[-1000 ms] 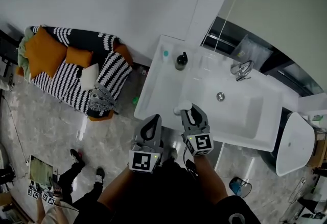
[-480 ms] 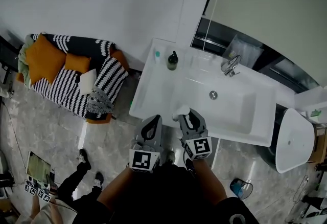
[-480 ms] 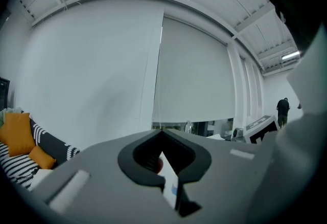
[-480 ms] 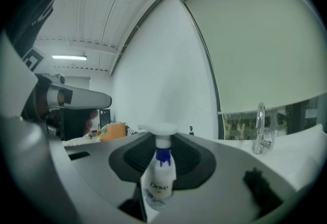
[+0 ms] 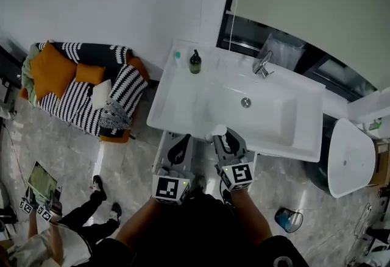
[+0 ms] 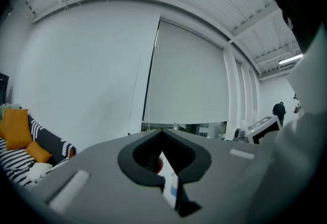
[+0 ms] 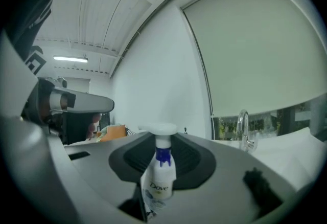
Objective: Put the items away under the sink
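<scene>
The right hand-held gripper (image 5: 224,136) is closed on a white Dove pump bottle (image 7: 157,179). The bottle stands upright between the jaws, with its pump head above their tips. The left hand-held gripper (image 5: 178,149), level and just beside it, has its jaw tips together on a thin white-and-blue item (image 6: 171,187); what the item is cannot be told.

From the head view, both grippers sit at the near edge of the white sink (image 5: 183,104), the right one's tips over the rim and the left one's just short of it. The basin is sunk in a white tabletop. At the back of the tabletop a dark soap bottle (image 5: 195,63) stands near a small teal object (image 5: 177,56), and a chrome tap (image 5: 263,64) rises behind the drain.

To the left, a black-and-white striped sofa (image 5: 76,98) with orange cushions (image 5: 53,67) stands against the wall. A white toilet (image 5: 350,165) is to the right of the sink, and a blue bin (image 5: 284,220) sits on the floor nearby. At lower left another person (image 5: 73,229) holds a tablet (image 5: 41,180).
</scene>
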Tool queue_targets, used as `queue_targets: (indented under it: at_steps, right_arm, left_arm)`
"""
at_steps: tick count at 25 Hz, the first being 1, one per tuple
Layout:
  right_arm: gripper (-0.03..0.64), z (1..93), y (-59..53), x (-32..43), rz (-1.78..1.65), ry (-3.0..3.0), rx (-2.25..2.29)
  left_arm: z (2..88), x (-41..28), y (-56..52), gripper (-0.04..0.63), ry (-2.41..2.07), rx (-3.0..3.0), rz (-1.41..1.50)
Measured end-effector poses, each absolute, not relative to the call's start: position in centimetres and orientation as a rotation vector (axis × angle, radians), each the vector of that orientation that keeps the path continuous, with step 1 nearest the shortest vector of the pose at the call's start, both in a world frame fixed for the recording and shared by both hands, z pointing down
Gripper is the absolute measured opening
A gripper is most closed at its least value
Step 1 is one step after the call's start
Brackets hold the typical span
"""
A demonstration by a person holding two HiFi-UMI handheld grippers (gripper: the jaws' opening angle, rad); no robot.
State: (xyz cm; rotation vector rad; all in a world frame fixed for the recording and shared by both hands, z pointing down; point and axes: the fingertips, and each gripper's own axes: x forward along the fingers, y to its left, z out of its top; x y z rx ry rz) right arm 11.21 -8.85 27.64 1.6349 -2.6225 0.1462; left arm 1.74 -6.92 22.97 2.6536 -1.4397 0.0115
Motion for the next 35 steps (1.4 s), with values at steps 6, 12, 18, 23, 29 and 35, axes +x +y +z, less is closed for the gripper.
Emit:
queue_targets:
  at_steps: [6, 12, 18, 23, 29, 35]
  right_arm:
    - [0.107, 27.1, -4.4, 13.2, 0.161, -2.615, 1.673]
    - [0.107, 26.8, -0.6, 14.2, 0.185, -2.598, 1.708]
    - [0.107, 26.9, 1.5, 14.7, 0.18, -2.536, 1.767]
    - [0.107, 26.9, 2.5, 14.4, 0.168, -2.486, 1.821]
    - [0.107, 28.3, 4.1, 13.2, 0.19, -2.416, 1.902]
    - [0.107, 29.1, 5.6, 11.8, 0.226, -2.314, 1.97]
  left_arm:
    - [22.4, 3.2, -2.8, 0.008, -1.455, 2.67, 0.021]
    - [21.9, 3.9, -0.1, 0.008, -1.42, 2.696, 0.031]
    - [21.9, 4.1, 0.2, 0.008, -1.36, 2.73, 0.014]
    - [22.2, 2.9, -0.7, 0.008, -1.313, 2.747, 0.013]
    - [23.3, 1.2, 0.0, 0.008, -1.21, 2.761, 0.053]
    - [23.6, -0.1, 0.5, 0.008, -1.098, 2.744, -0.004]
